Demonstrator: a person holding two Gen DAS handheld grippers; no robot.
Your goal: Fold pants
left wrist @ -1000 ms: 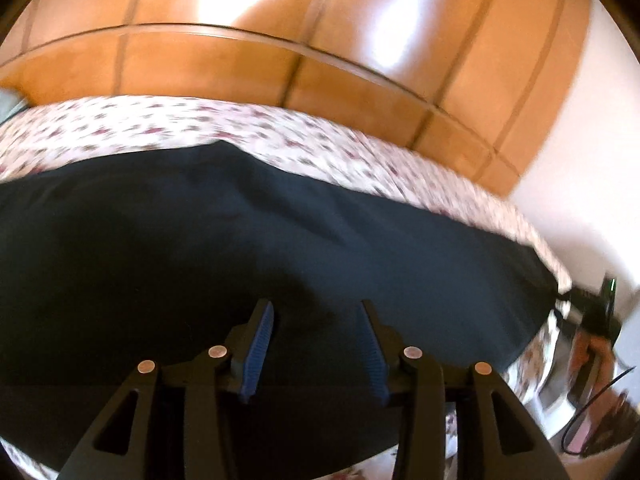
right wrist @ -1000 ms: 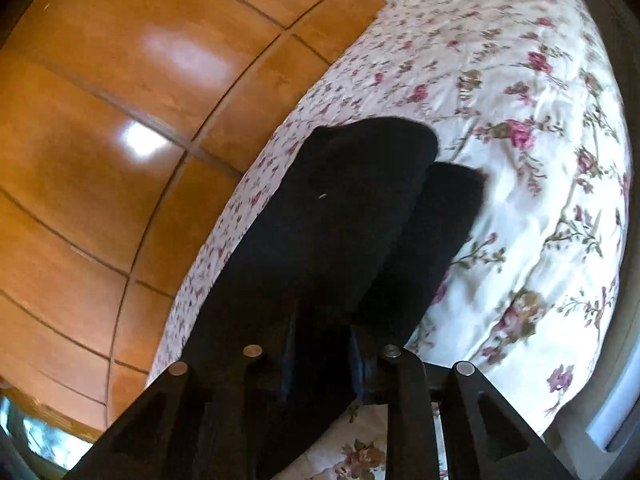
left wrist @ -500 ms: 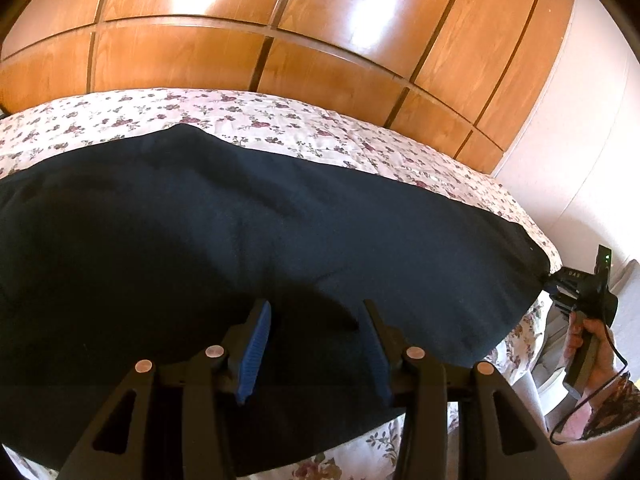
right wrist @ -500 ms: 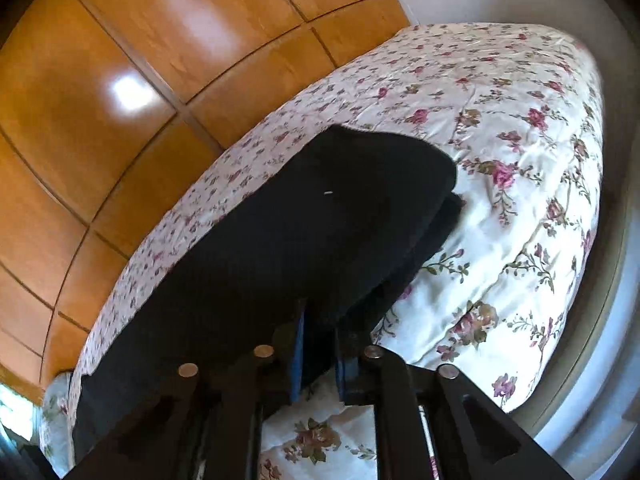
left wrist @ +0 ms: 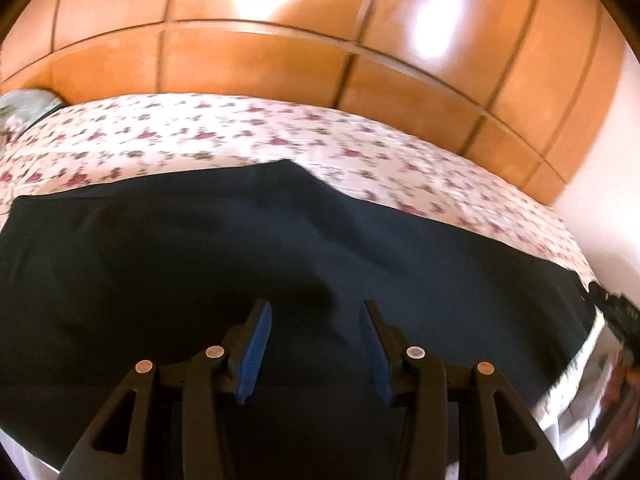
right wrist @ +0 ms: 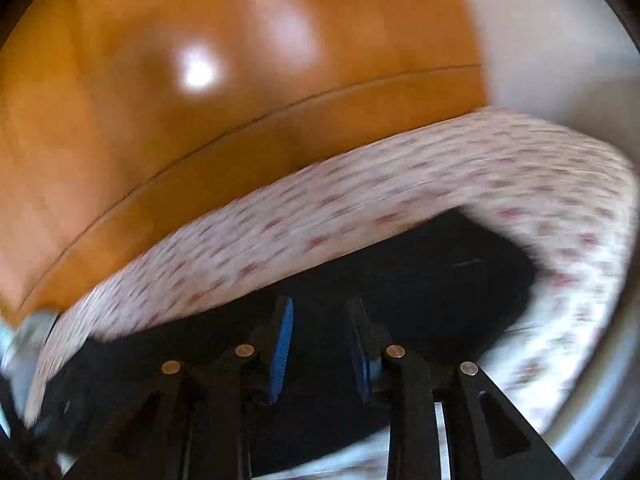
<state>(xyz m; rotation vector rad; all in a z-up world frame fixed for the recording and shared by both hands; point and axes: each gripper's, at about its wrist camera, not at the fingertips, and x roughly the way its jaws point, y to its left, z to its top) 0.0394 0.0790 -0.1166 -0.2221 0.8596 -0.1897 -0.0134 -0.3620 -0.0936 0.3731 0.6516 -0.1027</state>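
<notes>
- Dark pants (left wrist: 280, 264) are lying spread flat across the floral bedspread (left wrist: 248, 136) on the bed, wooden wardrobe panels (left wrist: 280, 52) standing behind.
- Left tool (left wrist: 315, 320) is hovering over the pants, released, blue pads (left wrist: 256, 344) apart, nothing gripped.
- Right tool (right wrist: 320, 320) has just been opening its jaws; pads are standing apart above the pants' dark fabric (right wrist: 440, 280), none of it between them.
- Right view is motion-blurred.
</notes>
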